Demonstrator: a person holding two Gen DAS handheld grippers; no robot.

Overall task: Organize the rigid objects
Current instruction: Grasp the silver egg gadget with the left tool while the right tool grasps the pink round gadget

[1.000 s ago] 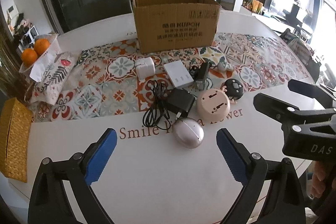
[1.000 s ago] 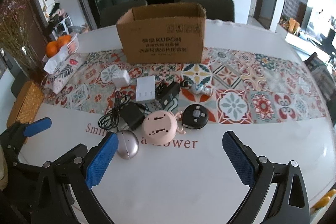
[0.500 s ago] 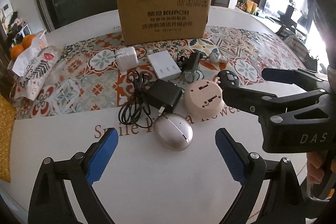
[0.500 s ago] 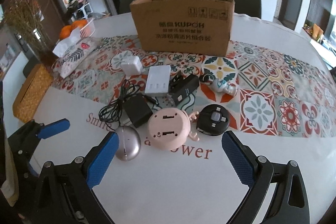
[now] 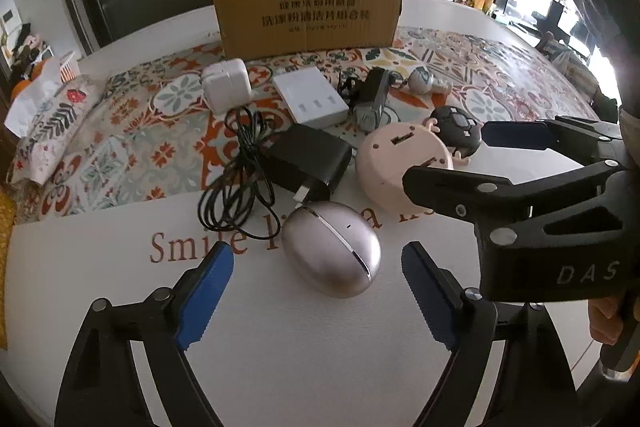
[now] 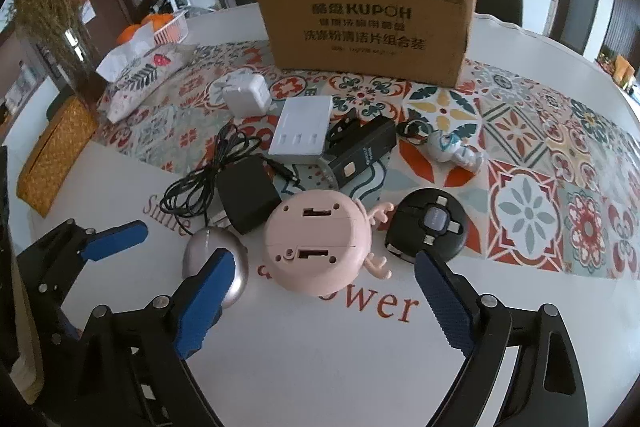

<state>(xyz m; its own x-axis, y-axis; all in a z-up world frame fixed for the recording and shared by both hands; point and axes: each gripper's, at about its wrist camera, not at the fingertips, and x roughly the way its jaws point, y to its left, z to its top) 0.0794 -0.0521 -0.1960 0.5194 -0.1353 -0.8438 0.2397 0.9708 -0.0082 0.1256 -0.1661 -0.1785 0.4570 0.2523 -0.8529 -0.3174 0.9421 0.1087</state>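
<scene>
Two grippers stood nearest the cameras, both with their blue-padded fingers spread wide and holding nothing, their jaws having just been closing a little. The left gripper (image 5: 318, 291) hung just before the one silver egg-shaped case (image 5: 331, 248), which lay on the white surface (image 5: 312, 355) between the pads but untouched; it was smooth and metallic, with a thin bright seam running around its shell. The right gripper (image 6: 320, 301) hung before the one round pink plastic device with small antlers (image 6: 318, 241), lying flat with two slots showing on its upturned face, clear of both pads. Beside it lay one round black disc-shaped gadget (image 6: 430, 225). Just behind were one black power adapter with a coiled black cord (image 5: 308, 159), one flat white rectangular box (image 5: 312, 97), one long black adapter (image 6: 364, 151), one white cube charger (image 5: 226, 85) and one small silver figurine (image 6: 456, 151), all on the patterned tile runner (image 6: 520, 155). Farthest stood one open brown cardboard box (image 6: 366, 21).
</scene>
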